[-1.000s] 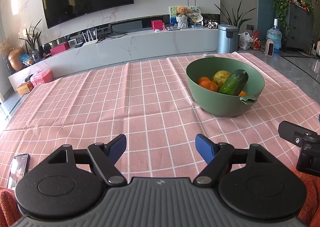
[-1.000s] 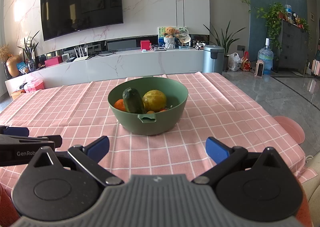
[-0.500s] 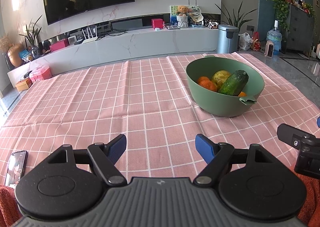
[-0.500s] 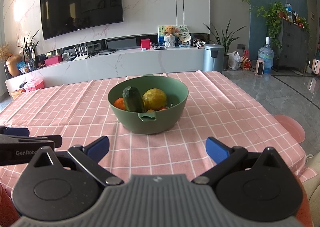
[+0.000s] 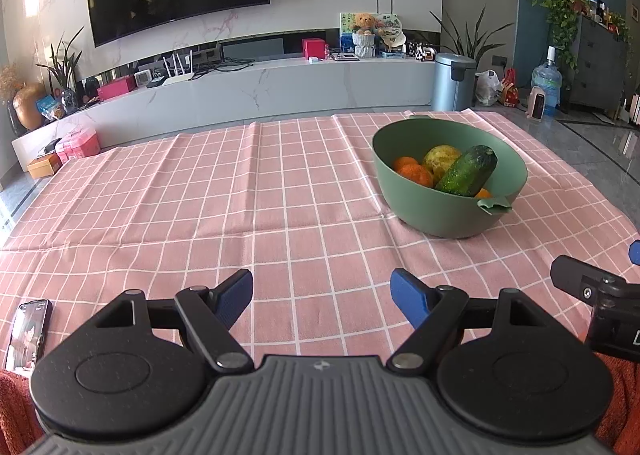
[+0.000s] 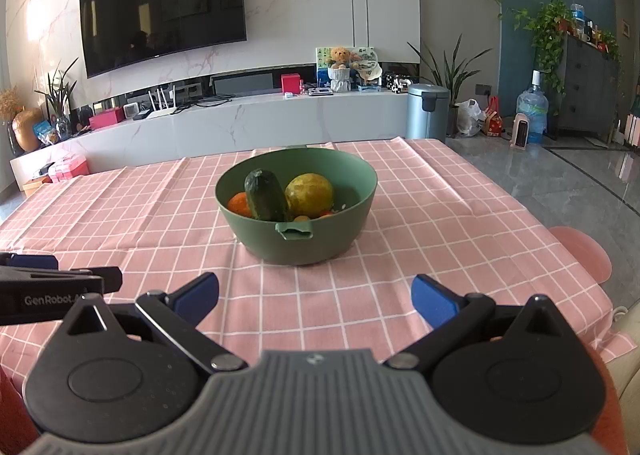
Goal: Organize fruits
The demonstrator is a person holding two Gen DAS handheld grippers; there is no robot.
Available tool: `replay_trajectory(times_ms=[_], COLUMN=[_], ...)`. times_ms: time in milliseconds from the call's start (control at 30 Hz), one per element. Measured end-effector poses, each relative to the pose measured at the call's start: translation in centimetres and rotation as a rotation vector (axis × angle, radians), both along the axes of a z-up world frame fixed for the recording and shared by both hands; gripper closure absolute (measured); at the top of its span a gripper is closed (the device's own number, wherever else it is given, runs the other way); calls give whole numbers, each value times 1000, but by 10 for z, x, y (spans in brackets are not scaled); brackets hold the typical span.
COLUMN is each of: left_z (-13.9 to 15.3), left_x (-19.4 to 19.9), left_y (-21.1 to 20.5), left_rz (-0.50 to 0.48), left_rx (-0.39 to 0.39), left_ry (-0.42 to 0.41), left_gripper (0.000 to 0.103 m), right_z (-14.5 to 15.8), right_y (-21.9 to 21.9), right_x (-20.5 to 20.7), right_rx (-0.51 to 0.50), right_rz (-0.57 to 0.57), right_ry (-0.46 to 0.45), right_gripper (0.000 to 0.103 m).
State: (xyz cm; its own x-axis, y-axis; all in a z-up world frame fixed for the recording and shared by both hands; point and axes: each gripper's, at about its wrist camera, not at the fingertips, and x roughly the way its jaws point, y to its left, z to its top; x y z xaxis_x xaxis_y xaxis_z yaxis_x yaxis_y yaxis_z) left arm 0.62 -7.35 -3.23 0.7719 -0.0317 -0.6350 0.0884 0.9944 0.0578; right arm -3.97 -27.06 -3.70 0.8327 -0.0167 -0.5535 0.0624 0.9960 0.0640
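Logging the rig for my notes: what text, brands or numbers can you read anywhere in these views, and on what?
"GenRobot.A": white print on the side of the left tool, cut off behind the right tool.
Phone screen: too blurred to read.
Shelf boxes and picture behind the teddy bear: too small to read.

A: The tablecloth (image 6: 420,215) is pink with a white grid. The bowl (image 6: 320,243) at twelve o'clock?

B: Sage green. It holds a dark green cucumber (image 6: 266,195), a yellow-green fruit (image 6: 310,195) and oranges (image 5: 414,173).
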Motion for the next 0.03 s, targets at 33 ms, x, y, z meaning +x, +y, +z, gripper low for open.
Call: replay_trajectory(times_ms=[33], left_z=[0], left_x=[0], left_y=[0], left_rz=[1], left_rx=[-2], left_ry=[0], left_gripper=[11], right_z=[0], right_y=[0], right_x=[0], right_rx=[0], right_rz=[-1], right_ry=[1], right_gripper=[5])
